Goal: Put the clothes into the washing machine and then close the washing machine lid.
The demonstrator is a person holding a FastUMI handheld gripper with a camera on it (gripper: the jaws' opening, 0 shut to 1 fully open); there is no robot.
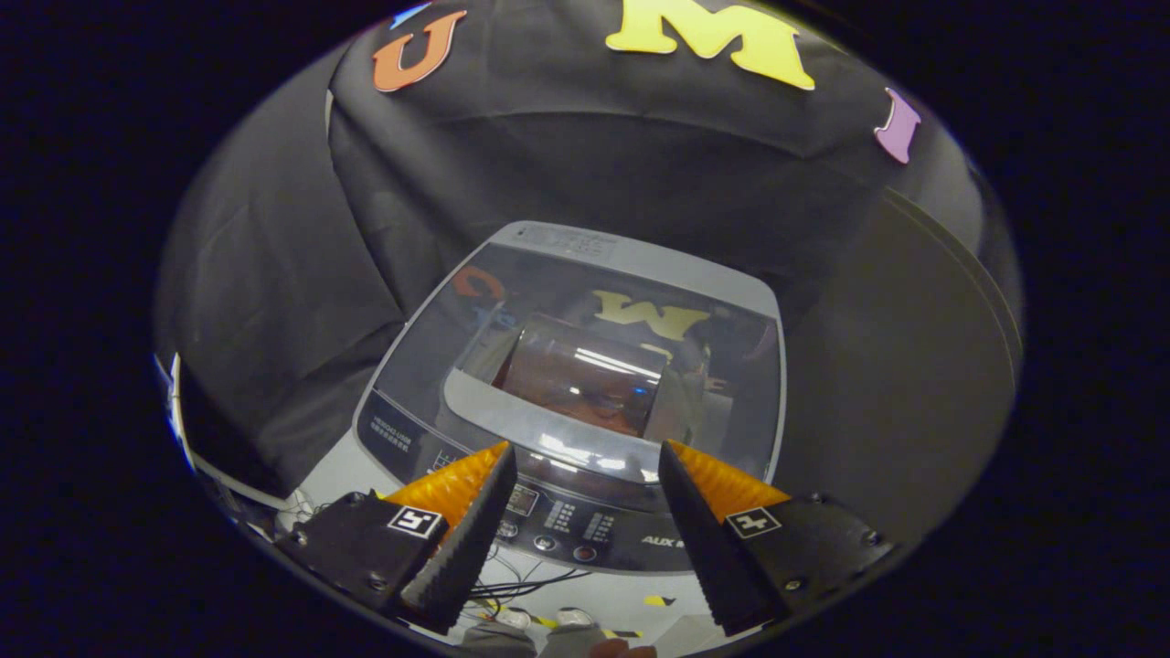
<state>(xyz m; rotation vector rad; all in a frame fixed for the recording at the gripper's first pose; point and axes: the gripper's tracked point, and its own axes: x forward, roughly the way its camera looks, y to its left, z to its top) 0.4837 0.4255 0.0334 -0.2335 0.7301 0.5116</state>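
Note:
A top-loading washing machine (585, 384) stands just ahead of and below my fingers, against the black cloth wall. Its glossy dark lid (512, 320) lies flat and shut, with a clear window (585, 375) in the middle. Through the window something reddish shows inside, blurred by reflections. The control panel (585, 530) with its buttons sits between my fingertips. My gripper (585, 466) hovers above the panel, open, with nothing between its fingers.
Black cloth hangs behind and on both sides of the machine. Black cables (521, 585) lie on the pale floor (640, 594) in front of the machine. A white edge (178, 411) shows at the far left, low down.

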